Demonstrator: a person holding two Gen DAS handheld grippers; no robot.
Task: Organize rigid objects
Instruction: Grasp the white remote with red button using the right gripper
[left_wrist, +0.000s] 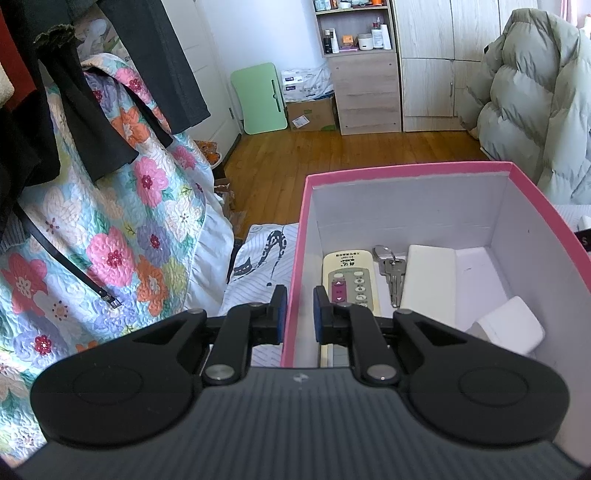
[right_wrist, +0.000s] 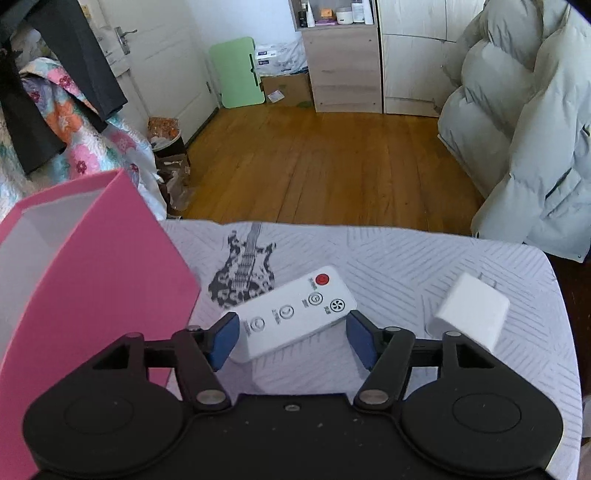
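Right gripper (right_wrist: 291, 338), nearest the lens in the right wrist view, stands spread wide with its blue pads (right_wrist: 225, 338) on either side of the white fan remote (right_wrist: 295, 314); the jaws are released and neither pad clearly touches the casing. Largest of the task's things is the pink box (left_wrist: 406, 173), resting on the patterned bedsheet (right_wrist: 406, 251) to the left of this gripper. Left gripper (left_wrist: 299, 314) straddles the box's near-left wall, one pad outside and one inside; its jaws are narrowed about the cardboard, though firm contact cannot be told. Inside the box lie, left to right, a cream remote (left_wrist: 351, 277), a bunch of keys (left_wrist: 391, 273), a white rectangular block (left_wrist: 428, 284) and a small white adapter (left_wrist: 511, 325).

On the sheet, the fan remote lies directly ahead of the right gripper, its long axis running diagonally from near-left to far-right, red button at the far end. The jaws therefore cross the body obliquely, not squarely across its width; a slight wrist turn appears needed before closing. A white charger plug (right_wrist: 469, 314) sits near the remote's right, apart from it, prongs pointing away. The right hand is judged the nearer one for both loose items.
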